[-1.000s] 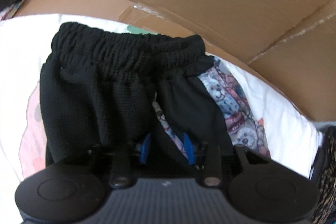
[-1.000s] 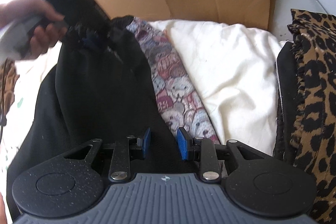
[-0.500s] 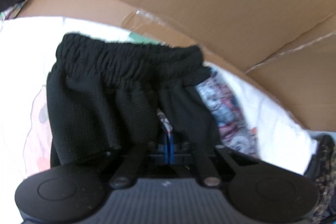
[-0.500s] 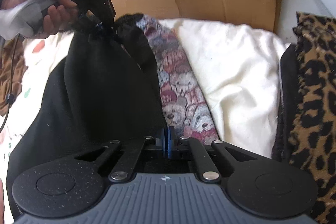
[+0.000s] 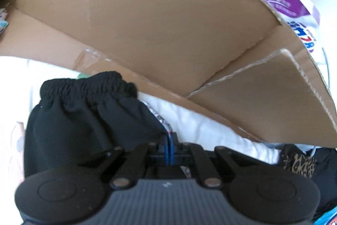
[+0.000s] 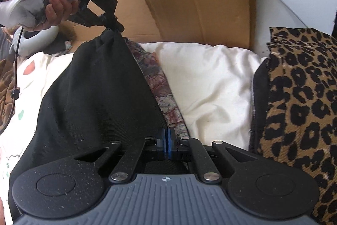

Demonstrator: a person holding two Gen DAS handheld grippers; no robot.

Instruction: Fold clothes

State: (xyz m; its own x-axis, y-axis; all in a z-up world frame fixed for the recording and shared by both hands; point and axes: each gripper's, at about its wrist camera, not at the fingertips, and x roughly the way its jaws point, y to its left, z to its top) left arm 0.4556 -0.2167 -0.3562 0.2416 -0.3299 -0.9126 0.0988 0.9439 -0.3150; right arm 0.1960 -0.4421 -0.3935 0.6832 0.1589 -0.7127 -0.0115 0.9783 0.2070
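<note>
**Both tongs clamped on the black shorts, left end lifted**

A second ago both pairs of my tongs stood open over the black shorts (image 6: 94,102); now both are closed on the cloth, and my left hand (image 6: 42,7) has risen, so the cardboard box (image 5: 168,24) fills far more of the left view and the shorts' elastic waistband (image 5: 88,85) sits lower in it.

My left gripper (image 5: 170,146) has its blue pads pinched together on the edge of the shorts; in the right view it holds a gathered peak of the fabric up off the bed. My right gripper (image 6: 167,143) is squeezed shut on the near edge. The shorts stretch between the two, over a teddy-bear print cloth (image 6: 162,88) and beside a white pillow (image 6: 210,81). A leopard-print garment (image 6: 299,98) lies to the right.
</note>
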